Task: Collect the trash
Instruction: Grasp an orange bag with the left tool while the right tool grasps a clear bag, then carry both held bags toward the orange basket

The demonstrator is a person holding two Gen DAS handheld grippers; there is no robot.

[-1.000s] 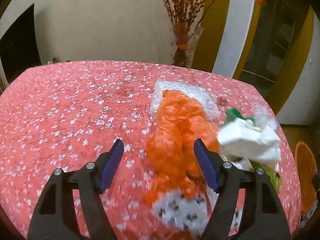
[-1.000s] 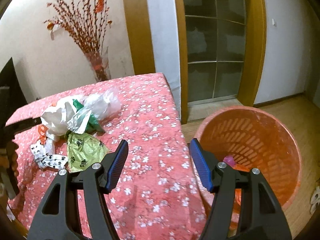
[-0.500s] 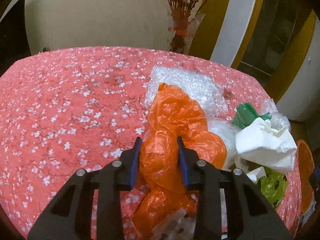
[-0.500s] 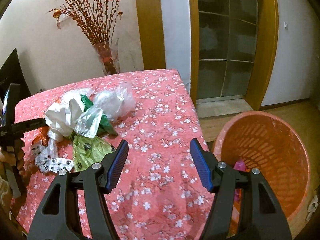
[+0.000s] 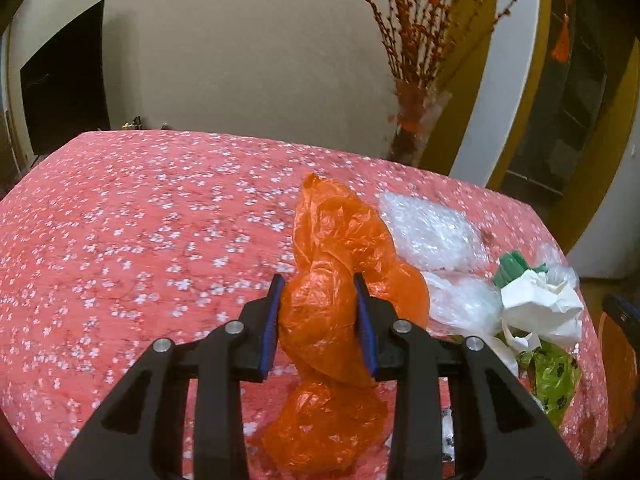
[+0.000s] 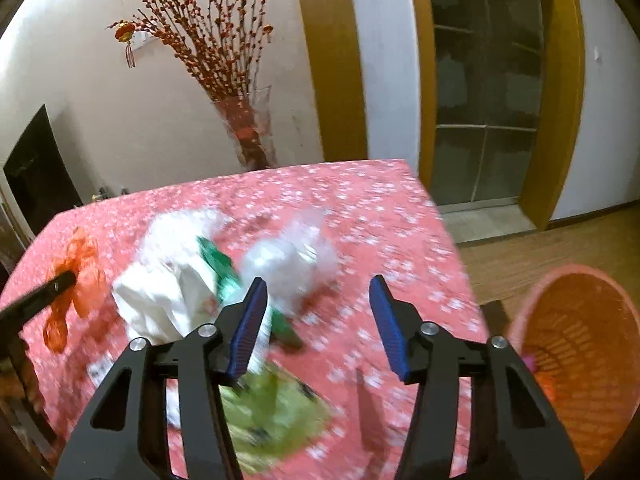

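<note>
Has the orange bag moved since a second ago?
Yes. The orange bag, pinched in the left claw, has lifted up and leftward off the bubble wrap it partly covered.

Home living room: floral tablecloth (image 5: 120,240), vase of red branches (image 6: 248,136), wood-framed glass door (image 6: 488,120).

Crumpled orange plastic bag (image 5: 324,308), upright, beside white, green, clear wrappers (image 5: 536,308) on floral tablecloth.

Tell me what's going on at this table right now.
A person is clearing trash with a pair of tongs in each hand. The left tongs are clamped on an orange plastic bag over the floral tablecloth. The right tongs are open above the remaining pile of bags. The orange basket stands beside the table.
</note>
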